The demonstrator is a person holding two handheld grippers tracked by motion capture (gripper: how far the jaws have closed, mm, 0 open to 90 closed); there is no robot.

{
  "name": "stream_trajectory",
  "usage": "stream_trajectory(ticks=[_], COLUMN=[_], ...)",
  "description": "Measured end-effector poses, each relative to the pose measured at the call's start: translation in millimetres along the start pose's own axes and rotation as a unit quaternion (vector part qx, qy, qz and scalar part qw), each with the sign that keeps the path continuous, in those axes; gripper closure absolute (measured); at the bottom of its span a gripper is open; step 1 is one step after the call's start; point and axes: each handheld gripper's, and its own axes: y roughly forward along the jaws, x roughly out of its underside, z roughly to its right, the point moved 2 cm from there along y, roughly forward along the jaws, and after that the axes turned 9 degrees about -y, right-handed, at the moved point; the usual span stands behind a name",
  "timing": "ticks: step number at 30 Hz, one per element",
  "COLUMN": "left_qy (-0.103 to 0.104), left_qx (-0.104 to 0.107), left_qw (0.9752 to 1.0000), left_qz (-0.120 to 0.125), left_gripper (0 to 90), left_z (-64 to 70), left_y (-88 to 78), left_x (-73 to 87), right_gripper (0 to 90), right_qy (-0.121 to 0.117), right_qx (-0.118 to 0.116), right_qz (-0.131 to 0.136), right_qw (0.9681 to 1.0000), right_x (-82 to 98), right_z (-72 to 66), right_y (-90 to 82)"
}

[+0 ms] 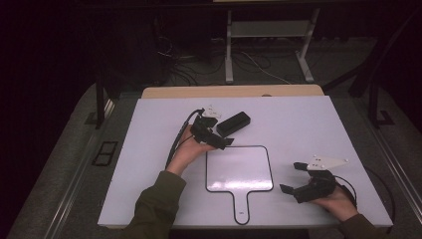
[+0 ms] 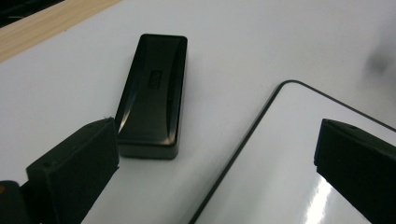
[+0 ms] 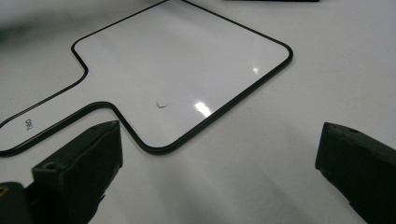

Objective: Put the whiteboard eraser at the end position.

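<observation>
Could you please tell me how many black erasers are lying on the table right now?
1. The black eraser lies on the white table, just beyond the paddle-shaped whiteboard's far left corner, in front of the open left gripper.

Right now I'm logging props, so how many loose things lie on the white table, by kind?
Black whiteboard eraser: 1
Paddle-shaped whiteboard with handle: 1
Total: 2

black eraser (image 1: 233, 123) just beside paddle board (image 1: 239, 168), tabletop (image 1: 308, 129) elsewhere seemingly bare
</observation>
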Motion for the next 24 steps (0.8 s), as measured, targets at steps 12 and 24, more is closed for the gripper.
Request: stream_trajectory(ticks=[12, 24], left_qy=[-0.002, -0.007], left_qx=[-0.007, -0.003], left_qw=[0.9995, 0.9985], left_qz=[0.032, 0.054], left_gripper=[0.0, 0.0], left_z=[9.3, 24.2], left_y=[-30.1, -61.7], left_x=[25.8, 56.9], right_gripper=[0.0, 0.0], right_qy=[0.002, 0.001], right_qx=[0.004, 0.003], right_qz=[0.003, 0.002], right_qw=[1.0, 1.0], right_x=[-0.3, -0.5], right_z=[-1.1, -2.3], right_y=[-1.0, -0.7])
